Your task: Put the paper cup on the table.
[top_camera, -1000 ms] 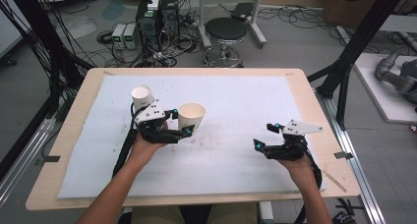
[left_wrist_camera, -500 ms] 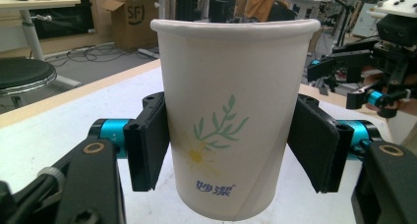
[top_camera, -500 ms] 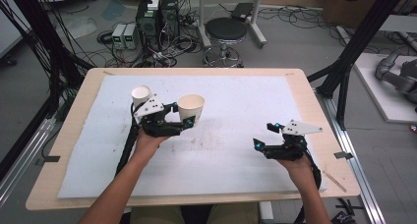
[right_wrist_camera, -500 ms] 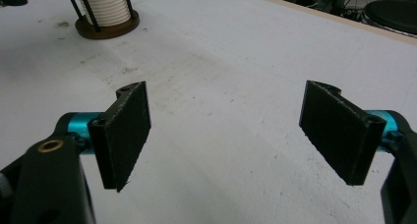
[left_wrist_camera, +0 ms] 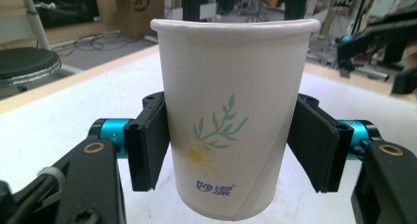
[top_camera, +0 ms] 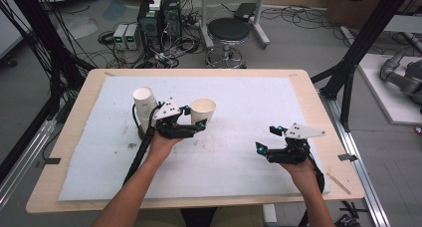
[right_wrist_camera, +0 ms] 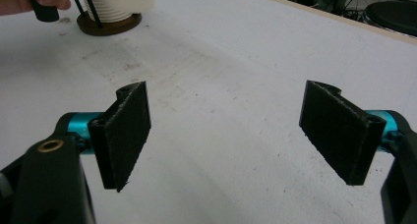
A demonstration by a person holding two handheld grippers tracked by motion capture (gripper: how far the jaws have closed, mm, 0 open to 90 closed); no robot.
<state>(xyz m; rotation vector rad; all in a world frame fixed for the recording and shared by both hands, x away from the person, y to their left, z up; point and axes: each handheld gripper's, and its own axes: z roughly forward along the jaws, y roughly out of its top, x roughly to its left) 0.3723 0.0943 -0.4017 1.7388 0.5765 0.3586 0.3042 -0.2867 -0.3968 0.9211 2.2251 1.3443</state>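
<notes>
Between left tool (left_wrist_camera: 231, 150) pads: paper cup (left_wrist_camera: 231, 111), seemingly clamped.

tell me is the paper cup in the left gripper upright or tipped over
Upright. In the left gripper view the paper cup stands rim up between the pads of the left gripper, its flower print reading straight.

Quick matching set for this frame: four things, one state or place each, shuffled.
1. left gripper
2. right gripper
3. daisy cup
4. cup stack

a. upright on a dark round base
b. jaws open, nothing between them
c. shut on a cup
d. held between black pads

Pairs: 1-c, 2-b, 3-d, 4-a
</notes>
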